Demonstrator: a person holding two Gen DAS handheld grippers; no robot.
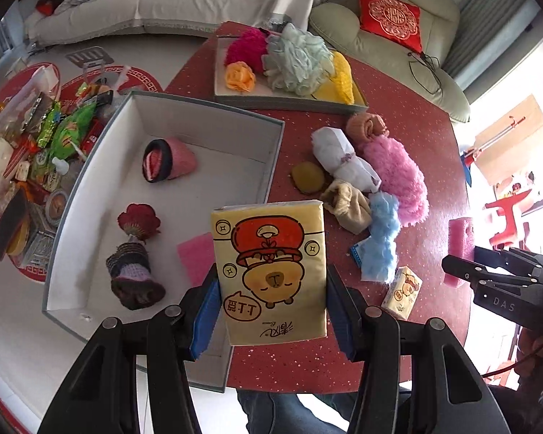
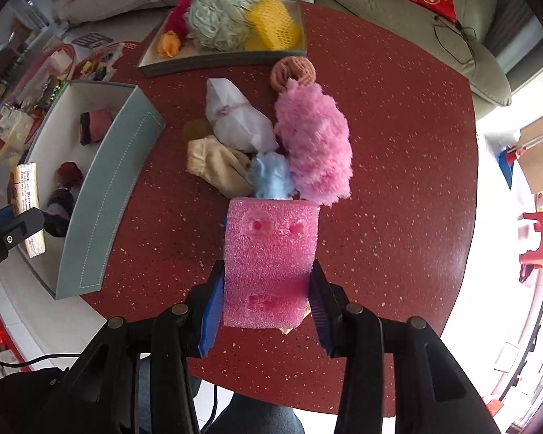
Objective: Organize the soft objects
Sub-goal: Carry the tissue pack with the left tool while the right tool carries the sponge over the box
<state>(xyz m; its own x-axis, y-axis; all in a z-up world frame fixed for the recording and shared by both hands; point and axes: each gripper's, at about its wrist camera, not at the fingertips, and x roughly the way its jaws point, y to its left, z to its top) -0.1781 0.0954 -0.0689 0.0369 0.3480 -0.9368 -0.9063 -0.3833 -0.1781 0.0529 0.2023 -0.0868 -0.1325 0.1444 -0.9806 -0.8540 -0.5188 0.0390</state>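
Here, the left gripper [image 1: 273, 303] pinched a tissue pack [image 1: 269, 271], the right gripper [image 2: 268, 298] a sponge [image 2: 269, 264]; both were best lowered gently into the box [image 1: 213, 108].

Sofa [image 1: 170, 3], armchair [image 1: 409, 36], floor snacks [image 1: 54, 133]

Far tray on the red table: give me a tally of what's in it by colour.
Magenta fluffy ball: 1
Orange flower: 1
Pale green bath puff: 1
Yellow foam net: 1
Total: 4
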